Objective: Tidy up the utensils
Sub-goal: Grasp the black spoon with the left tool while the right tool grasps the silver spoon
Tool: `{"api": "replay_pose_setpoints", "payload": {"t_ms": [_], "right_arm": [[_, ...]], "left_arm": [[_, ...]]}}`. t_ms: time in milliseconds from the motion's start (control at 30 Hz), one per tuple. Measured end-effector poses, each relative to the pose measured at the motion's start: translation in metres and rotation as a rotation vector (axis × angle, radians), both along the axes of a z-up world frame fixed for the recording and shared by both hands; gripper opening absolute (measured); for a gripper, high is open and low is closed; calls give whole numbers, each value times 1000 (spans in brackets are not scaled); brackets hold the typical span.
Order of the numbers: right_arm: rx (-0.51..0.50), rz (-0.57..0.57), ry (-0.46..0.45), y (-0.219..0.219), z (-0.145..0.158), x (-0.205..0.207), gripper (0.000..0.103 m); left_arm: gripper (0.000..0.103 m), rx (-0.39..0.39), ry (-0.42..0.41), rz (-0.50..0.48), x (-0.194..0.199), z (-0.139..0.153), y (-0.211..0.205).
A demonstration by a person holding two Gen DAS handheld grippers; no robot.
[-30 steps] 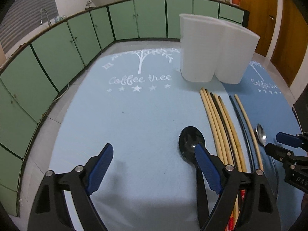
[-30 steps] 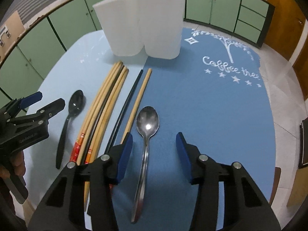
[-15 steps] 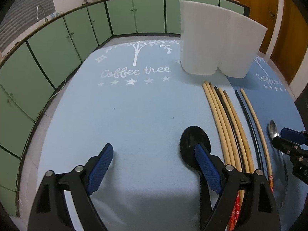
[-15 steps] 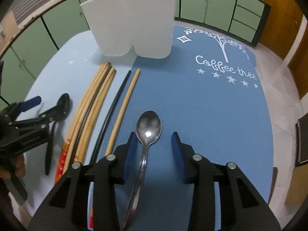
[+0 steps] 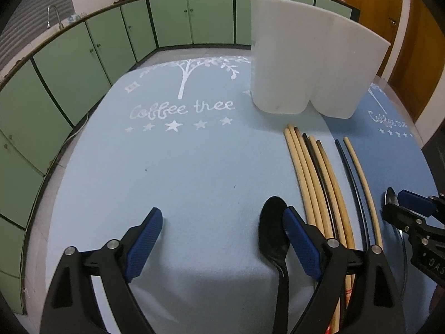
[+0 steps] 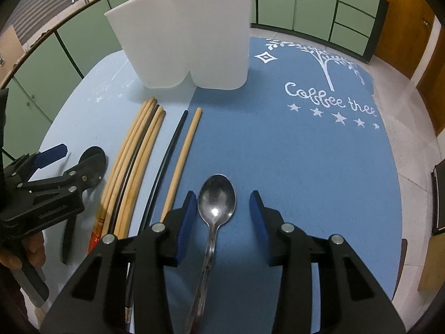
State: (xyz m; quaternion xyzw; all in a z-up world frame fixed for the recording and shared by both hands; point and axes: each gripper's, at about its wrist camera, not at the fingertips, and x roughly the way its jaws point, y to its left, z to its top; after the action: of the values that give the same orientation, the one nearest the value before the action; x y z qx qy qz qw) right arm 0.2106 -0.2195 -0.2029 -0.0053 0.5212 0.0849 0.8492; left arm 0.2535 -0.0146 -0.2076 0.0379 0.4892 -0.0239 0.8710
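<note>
Steel spoon [image 6: 217, 203]: lies on the dark blue mat [image 6: 306, 167] on the desk, bowl toward 12 o'clock, handle running back toward 6 o'clock under the right gripper [image 6: 219, 217].
Right fingers [image 6: 185, 222]: parted, one on each side of the spoon's neck, neither pad touching the metal; the jaws have just been narrowing and then eased out a little, with the spoon between them.
Key relation: the spoon's long axis runs straight along the line the right gripper points, so the fingers would close across the thin neck, at 3 and 9 o'clock.
Black spoon [image 5: 274, 231]: lies on the pale blue mat [image 5: 180, 181], bowl toward 12 o'clock, just inside the left gripper's [image 5: 222, 228] right-hand finger and touching or nearly touching it.
Left fingers [image 5: 144, 233]: spread wide, gripping nothing.
Nearer hand: right for the steel spoon, left for the black one.
Chopsticks [image 6: 139, 161]: a row of wooden and black sticks between the two spoons, all lying from 6 to 12 o'clock.
White holder [image 6: 186, 41]: stands upright at 12 o'clock, beyond the stick tips, two compartments side by side.
Likely next step: close on the steel spoon's neck and lift.
</note>
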Motion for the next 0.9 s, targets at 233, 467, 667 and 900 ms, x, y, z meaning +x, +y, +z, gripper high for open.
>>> {"api": "replay_pose_setpoints", "payload": {"t_ms": [233, 467, 667, 900], "right_arm": [[9, -1, -1, -2, 0, 1, 40], [1, -1, 1, -1, -1, 1, 41], [0, 1, 2, -1, -1, 1, 41], [-7, -12, 12, 0, 0, 3, 41]], "left_arm": [[89, -47, -21, 7, -13, 16, 6], [89, -13, -3, -13, 1, 8, -5], [87, -10, 26, -8, 6, -3, -3], [87, -37, 50, -4, 7, -4, -2]]}}
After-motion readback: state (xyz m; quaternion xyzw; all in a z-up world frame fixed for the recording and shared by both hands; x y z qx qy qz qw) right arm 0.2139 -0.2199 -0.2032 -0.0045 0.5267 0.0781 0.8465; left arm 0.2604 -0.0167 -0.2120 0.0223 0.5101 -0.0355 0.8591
